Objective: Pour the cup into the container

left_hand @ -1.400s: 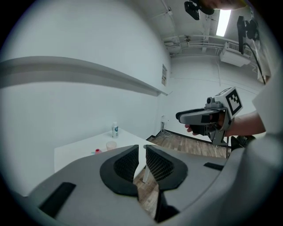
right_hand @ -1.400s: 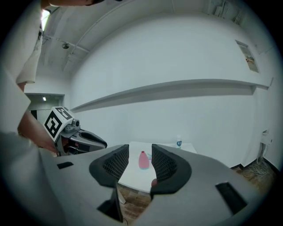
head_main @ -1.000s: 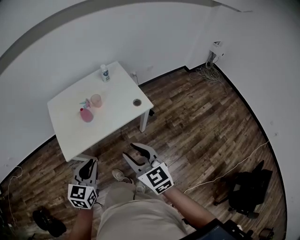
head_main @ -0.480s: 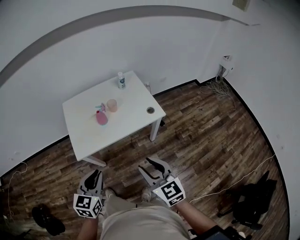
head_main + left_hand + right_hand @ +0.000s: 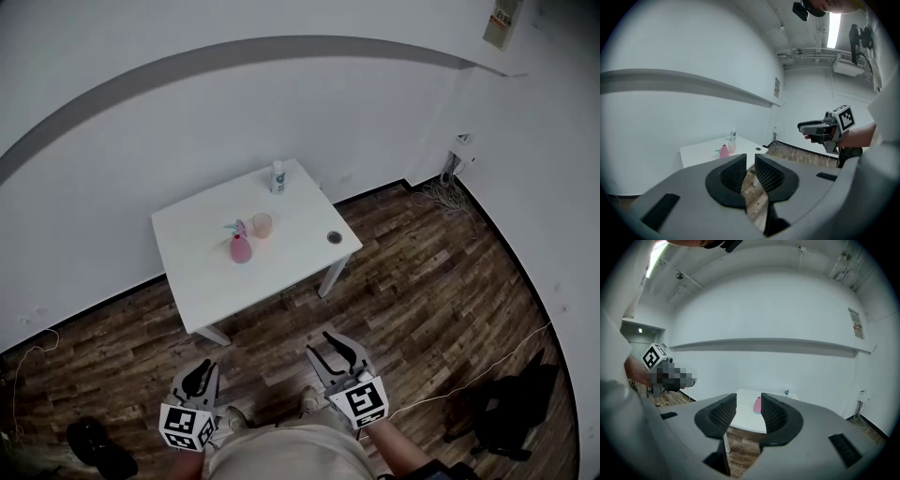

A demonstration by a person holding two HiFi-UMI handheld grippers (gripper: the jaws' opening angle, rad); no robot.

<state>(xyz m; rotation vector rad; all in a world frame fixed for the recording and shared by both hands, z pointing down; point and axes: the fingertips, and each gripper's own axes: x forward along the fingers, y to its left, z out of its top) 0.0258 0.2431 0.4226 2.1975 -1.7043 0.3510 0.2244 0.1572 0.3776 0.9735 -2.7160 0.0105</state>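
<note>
A white table (image 5: pixel 211 272) stands against the wall, well ahead of me. On it are a pink spray bottle (image 5: pixel 241 247), a translucent peach cup (image 5: pixel 262 225) just right of it, a small white bottle (image 5: pixel 277 176) at the back edge and a small round ring (image 5: pixel 335 238) near the right edge. Both grippers hover low over the wood floor, far short of the table. My left gripper (image 5: pixel 199 369) (image 5: pixel 750 161) shows a narrow empty gap between its pads. My right gripper (image 5: pixel 336 343) (image 5: pixel 748 401) stands wider open and is also empty. The pink spray bottle (image 5: pixel 757 405) shows between the right jaws in the distance.
A black bag (image 5: pixel 502 412) lies on the floor at the right. Tangled cables (image 5: pixel 441 192) sit in the room corner under a wall socket. A thin white cord (image 5: pixel 487 361) runs across the floorboards. A dark object (image 5: pixel 94 445) lies at the bottom left.
In the head view the table has shifted right and looks smaller and farther off. Both grippers sit lower in the frame. Their jaws look unchanged.
</note>
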